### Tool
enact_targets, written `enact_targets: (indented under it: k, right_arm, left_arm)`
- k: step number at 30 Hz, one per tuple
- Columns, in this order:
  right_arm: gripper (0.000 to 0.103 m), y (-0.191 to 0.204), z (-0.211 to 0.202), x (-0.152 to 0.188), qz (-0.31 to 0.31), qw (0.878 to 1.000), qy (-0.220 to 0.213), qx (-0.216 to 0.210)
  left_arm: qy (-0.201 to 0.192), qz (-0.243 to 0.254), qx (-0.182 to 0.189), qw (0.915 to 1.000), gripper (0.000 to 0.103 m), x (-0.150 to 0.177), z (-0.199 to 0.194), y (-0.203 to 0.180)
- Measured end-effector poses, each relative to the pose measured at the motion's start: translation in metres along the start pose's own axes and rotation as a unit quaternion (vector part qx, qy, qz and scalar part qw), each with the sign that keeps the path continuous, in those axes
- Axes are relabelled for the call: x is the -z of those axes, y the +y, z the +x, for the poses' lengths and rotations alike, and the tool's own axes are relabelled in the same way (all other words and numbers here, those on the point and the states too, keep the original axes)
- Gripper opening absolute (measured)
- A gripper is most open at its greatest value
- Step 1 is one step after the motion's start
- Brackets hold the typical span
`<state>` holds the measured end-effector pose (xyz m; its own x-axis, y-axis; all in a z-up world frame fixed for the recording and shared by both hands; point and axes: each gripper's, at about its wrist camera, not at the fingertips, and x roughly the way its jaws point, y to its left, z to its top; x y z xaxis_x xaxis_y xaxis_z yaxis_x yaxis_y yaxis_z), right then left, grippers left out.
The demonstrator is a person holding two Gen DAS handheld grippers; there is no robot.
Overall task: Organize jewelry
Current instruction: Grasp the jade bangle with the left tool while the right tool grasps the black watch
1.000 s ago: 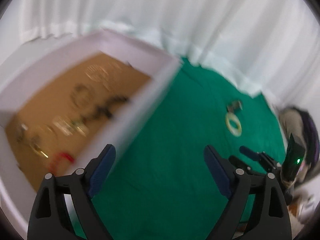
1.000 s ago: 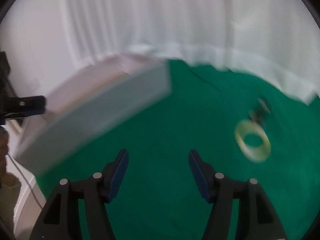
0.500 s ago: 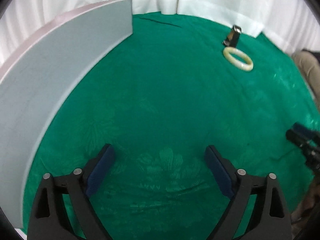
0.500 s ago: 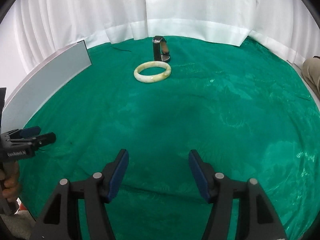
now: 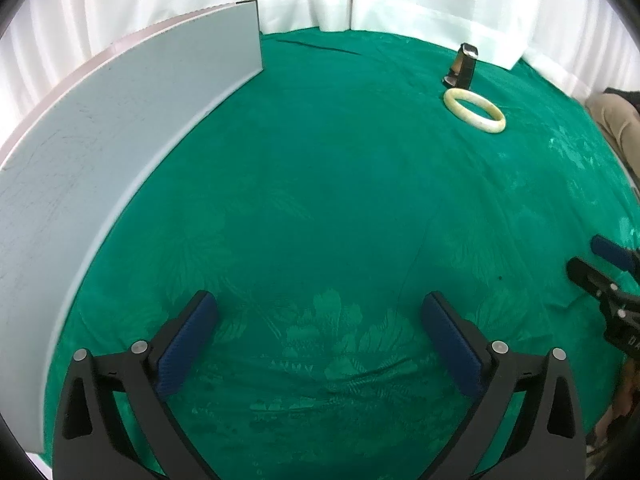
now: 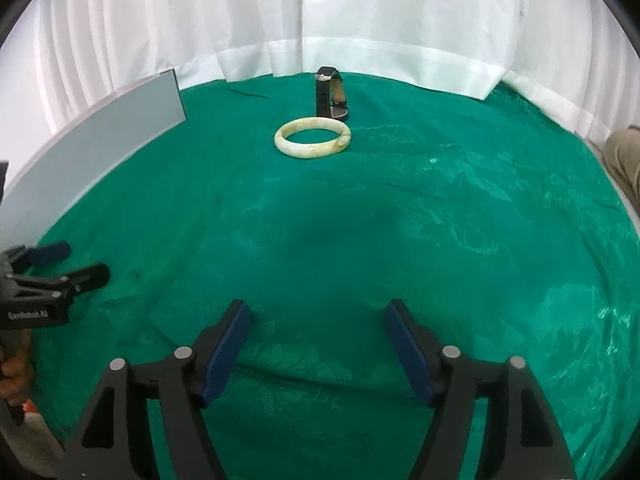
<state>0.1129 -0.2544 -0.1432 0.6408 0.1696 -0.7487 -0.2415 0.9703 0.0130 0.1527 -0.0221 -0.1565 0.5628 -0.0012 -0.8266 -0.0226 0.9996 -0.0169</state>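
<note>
The left tool [image 5: 320,312] hangs over bare green cloth [image 5: 340,200] on the counter, its two blue pads spread wide with nothing between them; the jaws have just been opening further. The right tool [image 6: 316,320] is likewise agape and empty over the cloth, its jaws also having just widened.

A pale bangle [image 6: 313,137] lies flat on the cloth, well ahead of the right tool and almost straight in front of it. Just behind the bangle, close to it, a black watch [image 6: 331,94] stands on its edge with its strap looped. From the left tool's camera the bangle [image 5: 474,110] and watch [image 5: 463,66] sit far ahead and off to the right.

A grey-walled box [image 5: 120,120] stands along the left side of the cloth, close beside the left tool and well apart from the bangle. White curtains [image 6: 320,20] hang behind the counter. Each tool shows at the edge of the other's view, both low over the cloth.
</note>
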Motion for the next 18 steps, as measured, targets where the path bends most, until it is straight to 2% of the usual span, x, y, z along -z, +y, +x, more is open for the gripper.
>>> enact_targets:
  k: [6, 9, 11, 13, 14, 18]
  right_arm:
    - [0.074, -0.017, -0.004, -0.011, 0.019, 1.0, 0.022, -0.01]
    - [0.074, -0.042, -0.007, -0.019, 0.028, 0.999, 0.006, 0.039]
    - [0.074, -0.058, -0.002, -0.02, 0.044, 0.998, 0.015, 0.053]
    - [0.074, -0.073, 0.005, -0.015, 0.075, 0.996, 0.024, 0.041]
    - [0.074, -0.073, 0.002, -0.012, 0.071, 0.997, 0.005, 0.041]
    - [0.076, -0.061, 0.003, -0.008, 0.043, 0.997, -0.003, 0.061]
  left_arm:
    - [-0.002, -0.015, -0.013, 0.9998, 0.102, 0.004, -0.002, -0.001]
    - [0.002, -0.015, -0.021, 0.9997, 0.102, 0.006, -0.005, -0.003]
    - [0.014, -0.005, -0.022, 0.9996, 0.102, 0.004, -0.007, -0.006]
    - [0.028, 0.001, -0.002, 0.9996, 0.102, 0.0, -0.011, -0.008]
    - [0.03, -0.002, 0.022, 0.9993, 0.102, -0.005, -0.016, -0.009]
    - [0.015, 0.011, 0.076, 0.997, 0.102, -0.041, -0.037, -0.022]
